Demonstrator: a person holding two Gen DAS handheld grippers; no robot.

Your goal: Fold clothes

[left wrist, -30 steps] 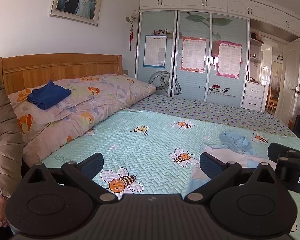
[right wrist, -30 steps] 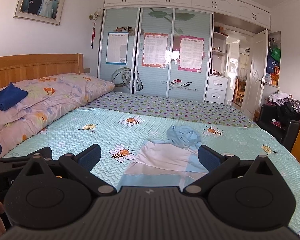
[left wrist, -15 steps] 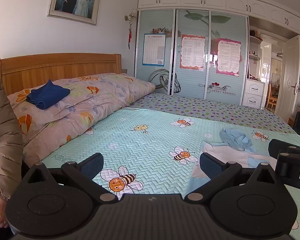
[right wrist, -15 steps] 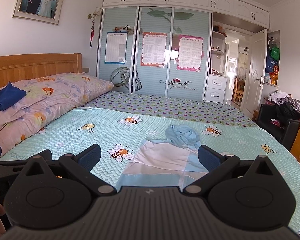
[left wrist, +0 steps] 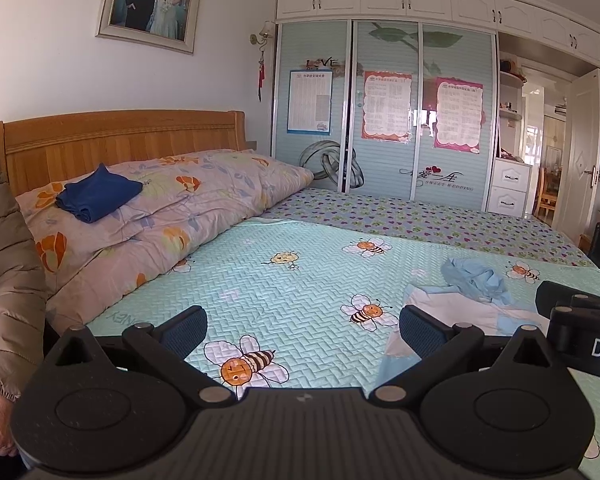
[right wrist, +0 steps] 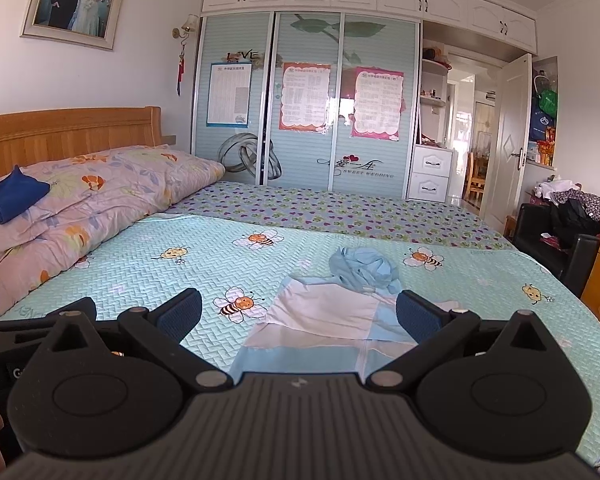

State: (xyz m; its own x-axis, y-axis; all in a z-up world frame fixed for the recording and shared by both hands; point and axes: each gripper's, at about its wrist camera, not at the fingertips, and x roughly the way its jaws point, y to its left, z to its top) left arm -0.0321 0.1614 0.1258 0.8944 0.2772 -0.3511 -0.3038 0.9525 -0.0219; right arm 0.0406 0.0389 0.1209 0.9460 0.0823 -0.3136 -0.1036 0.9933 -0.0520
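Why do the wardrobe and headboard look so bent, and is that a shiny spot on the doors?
Left wrist view: fisheye lens bows the tall sliding-door wardrobe and wooden headboard. Right wrist view: window glare on the pink poster; corners darken in both.

**Pastel bedding, black tools**

The bedspread [right wrist: 188, 264] is mint green with a zigzag quilt texture and cartoon bees in yellow, orange and white. The sheet [right wrist: 340, 212] beyond it is lilac, dotted with purple and green hearts. The garment [right wrist: 332, 312] is pale blue and white. The quilt [left wrist: 188, 204] is pinkish-lilac with orange flowers; the folded cloth [left wrist: 98, 196] on it is dark blue. Both tools are black with blue pads [right wrist: 180, 314].
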